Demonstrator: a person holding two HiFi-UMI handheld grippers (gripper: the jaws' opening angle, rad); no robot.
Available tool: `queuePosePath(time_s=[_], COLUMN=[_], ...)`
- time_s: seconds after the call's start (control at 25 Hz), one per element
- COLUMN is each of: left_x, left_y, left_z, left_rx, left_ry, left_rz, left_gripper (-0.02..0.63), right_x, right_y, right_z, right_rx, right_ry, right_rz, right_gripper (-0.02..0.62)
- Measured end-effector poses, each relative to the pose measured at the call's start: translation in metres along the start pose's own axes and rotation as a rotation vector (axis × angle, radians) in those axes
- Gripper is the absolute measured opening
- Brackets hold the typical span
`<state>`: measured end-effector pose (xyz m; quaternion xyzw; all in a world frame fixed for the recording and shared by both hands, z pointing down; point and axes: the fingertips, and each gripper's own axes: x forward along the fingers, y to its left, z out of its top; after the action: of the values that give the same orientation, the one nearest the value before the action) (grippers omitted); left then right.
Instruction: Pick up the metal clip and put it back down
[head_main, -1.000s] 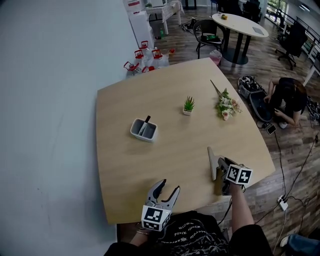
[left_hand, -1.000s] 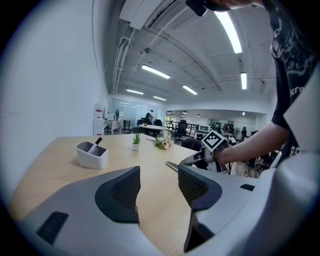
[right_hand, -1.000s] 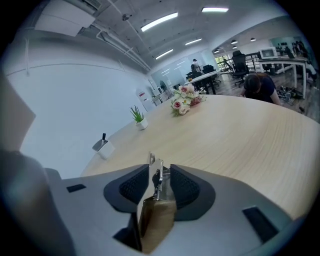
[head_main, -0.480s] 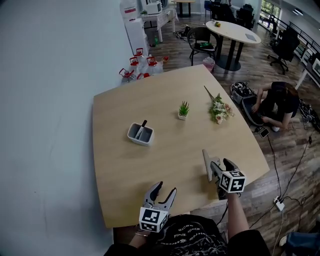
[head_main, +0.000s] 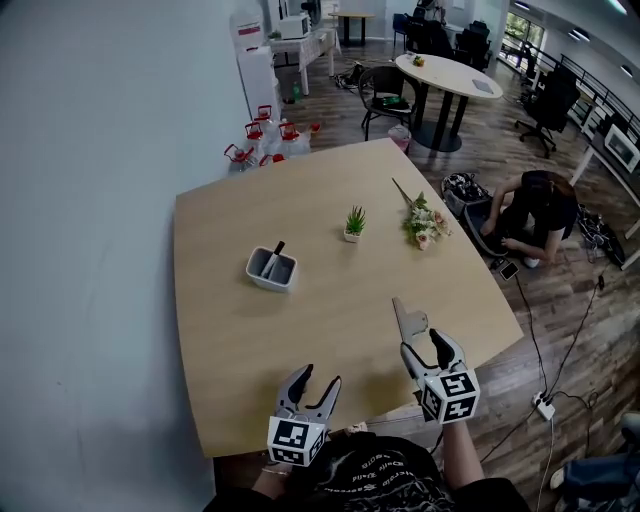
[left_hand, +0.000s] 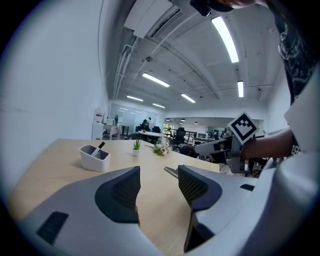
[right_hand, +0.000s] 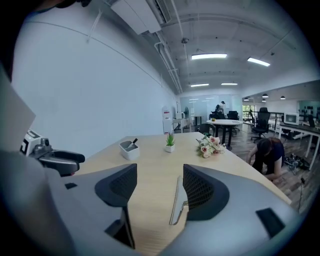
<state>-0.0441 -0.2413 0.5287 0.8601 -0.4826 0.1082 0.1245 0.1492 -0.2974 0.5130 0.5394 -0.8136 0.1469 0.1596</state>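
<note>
Now that the metal clip (head_main: 406, 320) rests on the tabletop (head_main: 300, 330), our right gripper (head_main: 424, 348) has just been opening its jaws wide, clear of it; our left gripper (head_main: 318, 376) waits aside, jaws apart, empty.

Holds the left gripper (head_main: 316, 376) low and close to the body, marker cube (head_main: 292, 440) facing up, tips aimed forward and slightly down, pads (left_hand: 124, 189) parted and gripping nothing. Carries the right gripper (head_main: 423, 345) further forward on a bare forearm (head_main: 462, 458), also pitched a little downward, with its own marker cube (head_main: 450, 396) tilted up toward the head. Has just been opening those jaws, now spread wide, with the metal clip (right_hand: 176, 202) seen in the gap beside one of its pads (right_hand: 199, 189) but pressed by neither
</note>
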Motion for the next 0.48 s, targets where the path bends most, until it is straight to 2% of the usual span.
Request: queuePosePath(time_s=[0.16,0.28,0.48], left_x=[-0.016,-0.029,-0.041], left_y=[0.002,0.003,0.003], left_z=[0.004,0.003,-0.006], left_rx=[0.025,0.043,0.073], left_ry=[-0.018,-0.025,-0.008], left_rz=[0.009,0.013,0.006], left_gripper=[0.242,0.242,0.242], right_x=[-0.033,-0.049,-0.058], right_y=[0.030,0.048,0.072], right_z=[0.005,-0.008,-0.033], right_rx=[-0.091,-0.083,-0.099], right_ry=[-0.042,-0.050,-0.007], right_rz=[-0.007,-0.012,0.007], right_gripper=[0.304,0.304,0.302])
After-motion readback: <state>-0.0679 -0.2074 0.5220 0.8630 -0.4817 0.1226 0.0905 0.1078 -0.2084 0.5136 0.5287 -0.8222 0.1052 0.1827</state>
